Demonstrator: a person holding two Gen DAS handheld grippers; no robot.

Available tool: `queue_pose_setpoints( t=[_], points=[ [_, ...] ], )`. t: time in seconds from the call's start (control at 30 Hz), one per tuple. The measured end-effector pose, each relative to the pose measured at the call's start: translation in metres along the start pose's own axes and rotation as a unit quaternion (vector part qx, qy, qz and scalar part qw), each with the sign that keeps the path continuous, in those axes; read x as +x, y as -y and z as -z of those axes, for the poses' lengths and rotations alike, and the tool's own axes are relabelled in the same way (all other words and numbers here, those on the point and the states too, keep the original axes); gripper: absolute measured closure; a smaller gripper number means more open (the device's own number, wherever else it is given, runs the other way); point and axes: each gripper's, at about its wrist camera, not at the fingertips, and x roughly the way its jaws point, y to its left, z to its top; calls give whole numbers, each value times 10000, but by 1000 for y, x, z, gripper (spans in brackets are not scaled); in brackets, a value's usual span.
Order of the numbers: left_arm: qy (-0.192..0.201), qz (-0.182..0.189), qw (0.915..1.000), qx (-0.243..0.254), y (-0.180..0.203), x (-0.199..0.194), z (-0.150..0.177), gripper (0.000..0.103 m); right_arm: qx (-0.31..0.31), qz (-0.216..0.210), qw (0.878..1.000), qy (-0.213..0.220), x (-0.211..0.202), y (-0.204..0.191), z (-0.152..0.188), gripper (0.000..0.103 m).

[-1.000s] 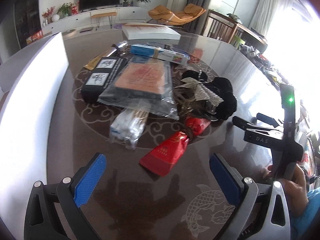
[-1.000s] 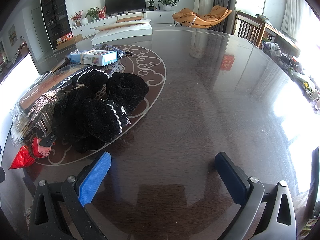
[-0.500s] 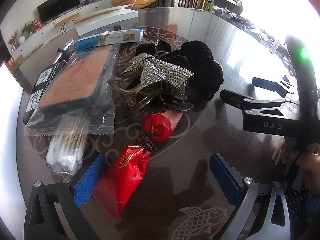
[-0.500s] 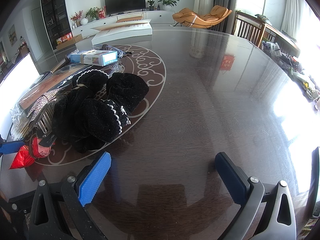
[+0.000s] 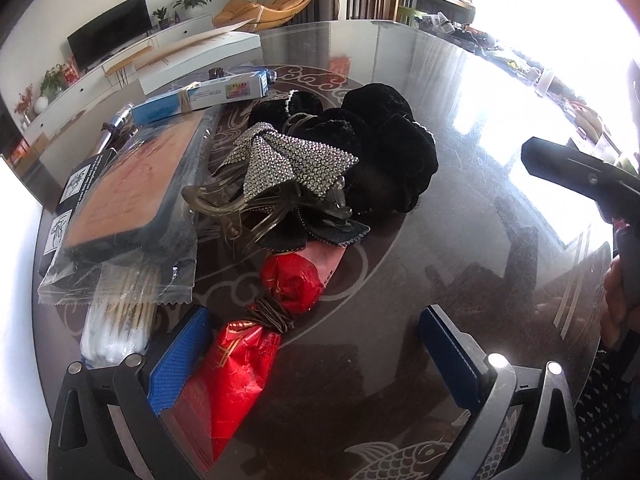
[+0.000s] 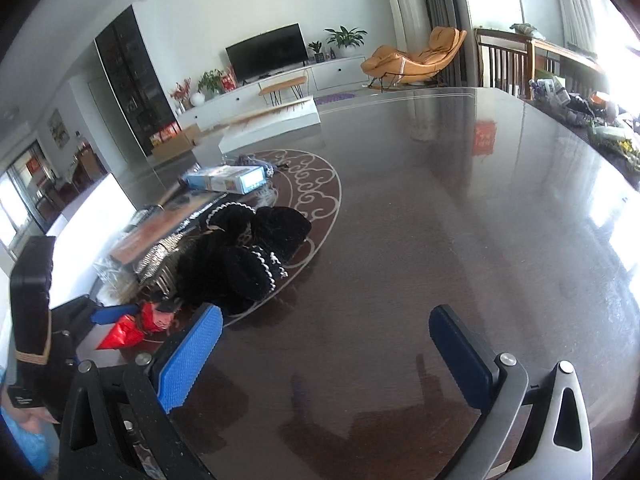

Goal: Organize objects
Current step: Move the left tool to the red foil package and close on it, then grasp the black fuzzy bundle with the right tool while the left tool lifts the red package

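While the left gripper point(image 5: 316, 352) sits low in its own view, its jaws stand wide apart and hold nothing — the blue left pad point(image 5: 178, 360) lies just beside the red foil packet point(image 5: 236, 368), which reaches up the frame to a crumpled red knot tied with a dark band. Above that, at the middle of the frame, a rhinestone bow clip point(image 5: 288, 164) rests on clear claw clips, with black velvet scrunchies point(image 5: 384, 148) heaped behind and to the right. At the left lie a bagged flat pack point(image 5: 128, 196) and a bundle of cotton swabs point(image 5: 120, 328) poking out beneath it; a blue box point(image 5: 200, 96) sits further up. All rest on the dark glossy surface point(image 5: 460, 240).

From the right wrist view, the right gripper point(image 6: 328, 356) also has its jaws spread wide with only bare surface point(image 6: 440, 220) between them. The pile sits left of centre — scrunchies point(image 6: 240, 256) in front, the blue box point(image 6: 228, 180) above, the red packet point(image 6: 124, 330) at lower left, where the left gripper's blue pad touches or nearly touches it.
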Motion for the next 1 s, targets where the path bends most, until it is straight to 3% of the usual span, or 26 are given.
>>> queue_pose_setpoints(
  t=[0.03, 0.1, 0.17, 0.37, 0.57, 0.6, 0.63, 0.7, 0.8, 1.0],
  points=[
    [-75, -58, 9999, -88, 0, -1, 1, 0, 115, -167, 9998, -70, 0, 2, 1, 0],
    [111, -42, 9999, -41, 5, -11, 7, 30, 340, -373, 9986, -146, -1, 7, 1, 0],
    [174, -8, 9998, 8, 8, -20, 13, 78, 583, -446, 9972, -102, -4, 15, 0, 0],
    [196, 65, 9986, -481, 3, -43, 53, 82, 868, -210, 9954, -340, 4, 27, 0, 0],
    [315, -86, 9968, -725, -6, -48, 71, 82, 755, -617, 9902, -1003, 45, -17, -42, 5],
    [310, -46, 9964, -789, -8, -48, 71, 82, 678, -598, 9887, -1194, 59, -27, -51, 13],
    [292, -7, 9960, -847, -10, -48, 70, 82, 536, -444, 9895, -1263, 70, -36, -57, 30],
    [274, 23, 9954, -915, -12, -48, 70, 82, 267, -173, 9888, -1460, 90, -50, -61, 42],
    [319, 2, 9947, -975, -16, -50, 75, 82, 383, -286, 9848, -1668, 98, -51, -52, 58],
    [436, -27, 9937, -1028, -18, -51, 78, 82, 299, -323, 9839, -1733, 69, -28, -31, 59]
  ],
)
